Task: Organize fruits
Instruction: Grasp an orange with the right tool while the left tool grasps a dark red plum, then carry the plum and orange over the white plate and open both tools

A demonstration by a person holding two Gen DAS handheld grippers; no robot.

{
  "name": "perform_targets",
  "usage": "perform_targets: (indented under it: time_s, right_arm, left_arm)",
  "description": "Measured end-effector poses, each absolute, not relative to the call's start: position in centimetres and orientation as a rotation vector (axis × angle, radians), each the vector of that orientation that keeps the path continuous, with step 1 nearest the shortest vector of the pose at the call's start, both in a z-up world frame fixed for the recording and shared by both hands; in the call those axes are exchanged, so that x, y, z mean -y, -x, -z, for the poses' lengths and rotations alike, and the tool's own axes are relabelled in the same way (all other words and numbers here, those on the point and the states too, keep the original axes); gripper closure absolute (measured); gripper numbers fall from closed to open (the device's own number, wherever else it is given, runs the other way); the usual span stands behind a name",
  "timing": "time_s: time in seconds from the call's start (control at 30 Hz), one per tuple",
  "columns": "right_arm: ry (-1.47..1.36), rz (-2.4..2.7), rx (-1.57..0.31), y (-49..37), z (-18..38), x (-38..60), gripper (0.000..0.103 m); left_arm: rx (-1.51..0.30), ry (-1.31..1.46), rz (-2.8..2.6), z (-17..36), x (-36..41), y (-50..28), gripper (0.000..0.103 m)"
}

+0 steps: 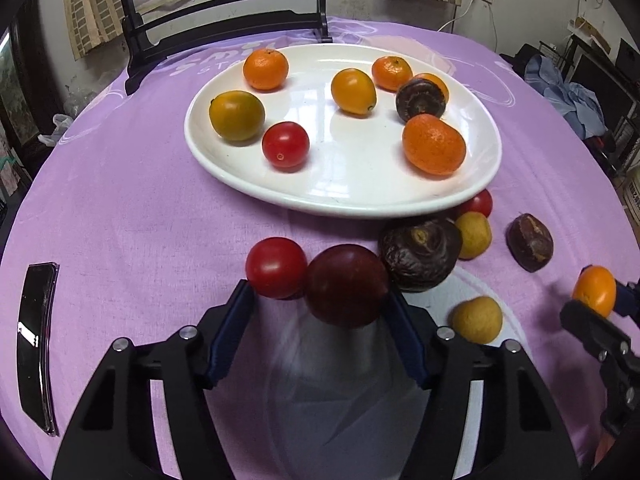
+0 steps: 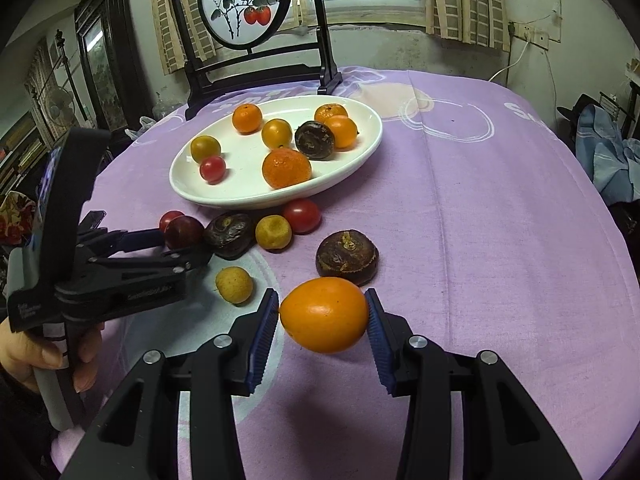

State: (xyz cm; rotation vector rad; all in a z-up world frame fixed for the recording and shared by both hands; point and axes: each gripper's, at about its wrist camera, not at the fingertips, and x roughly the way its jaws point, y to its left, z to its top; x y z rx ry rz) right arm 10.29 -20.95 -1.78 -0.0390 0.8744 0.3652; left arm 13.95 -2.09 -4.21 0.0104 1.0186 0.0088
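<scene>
Eight fruits already sit on the plate (image 1: 224, 168) ahead — the right gripper (image 2: 323, 320) clamps an orange fruit (image 2: 324, 314), the left gripper (image 1: 320, 300) brackets a dark red fruit (image 1: 346, 286) unclamped, six more loose around them.

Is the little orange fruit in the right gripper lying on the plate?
No, the orange fruit is pinched between the right gripper's blue pads above the purple cloth, well short of the white plate.

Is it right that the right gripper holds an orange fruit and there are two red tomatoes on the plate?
Not quite. The right gripper does hold the orange fruit, but the plate carries only one red tomato, as the left wrist view shows. The other red tomatoes lie on the cloth.
</scene>
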Motion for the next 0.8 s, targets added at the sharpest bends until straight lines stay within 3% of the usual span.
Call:
perform_targets:
  time_s: [0.1, 0.17, 0.8]
  right_arm:
    - [0.040, -0.366, -0.880, -10.3, 1.9, 20.9, 0.058]
    - [0.039, -0.363, -0.883, -10.4, 1.9, 20.9, 0.058]
    - [0.049, -0.367, -0.884, -10.3, 2.0, 20.8, 0.058]
  left_arm:
    - [-1.011, -0.012, 0.004, 4.2, 2.0, -14.0, 0.045]
    - [-1.008, -0.018, 0.028, 4.0, 2.1, -13.7, 0.073]
    - [-1.023, -0.006, 0.169, 2.8, 1.0, -8.7, 0.077]
